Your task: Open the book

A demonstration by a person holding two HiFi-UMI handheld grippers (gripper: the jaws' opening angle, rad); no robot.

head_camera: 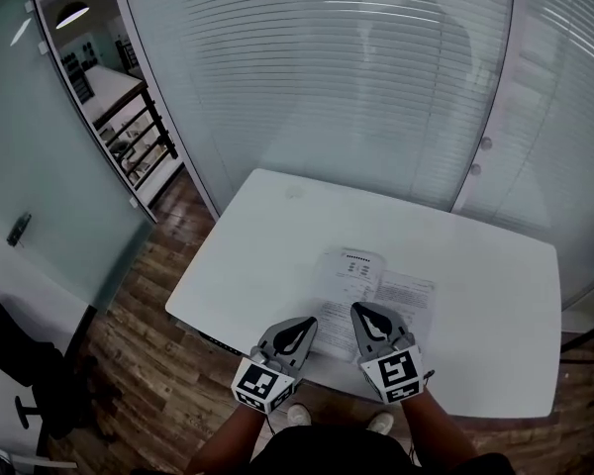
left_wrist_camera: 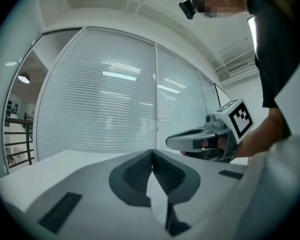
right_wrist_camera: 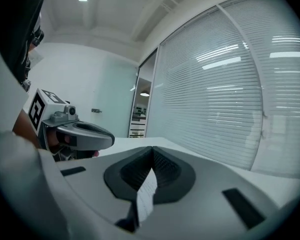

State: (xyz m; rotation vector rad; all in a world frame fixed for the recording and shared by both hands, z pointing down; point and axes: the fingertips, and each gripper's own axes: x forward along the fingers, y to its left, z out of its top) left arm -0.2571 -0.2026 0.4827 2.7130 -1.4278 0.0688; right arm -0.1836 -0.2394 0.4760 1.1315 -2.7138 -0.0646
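Observation:
The book (head_camera: 376, 290) lies open and flat on the white table (head_camera: 267, 236), printed pages up, near the front edge. Both grippers hover side by side over its near edge. My left gripper (head_camera: 310, 325) is over the book's left corner, and in its own view its jaws (left_wrist_camera: 152, 153) meet at the tips. My right gripper (head_camera: 358, 312) is over the middle of the near edge, its jaws (right_wrist_camera: 152, 149) also closed tip to tip. Through the slit behind each pair of tips I see a strip of printed page. I cannot tell whether either one pinches a page.
A glass wall with white blinds (head_camera: 356, 77) runs behind the table. A door with round knobs (head_camera: 485, 144) stands at the back right. Wooden floor (head_camera: 148, 315) lies to the left, with a dark chair (head_camera: 20, 359) there. The person's shoes (head_camera: 299, 416) show under the near table edge.

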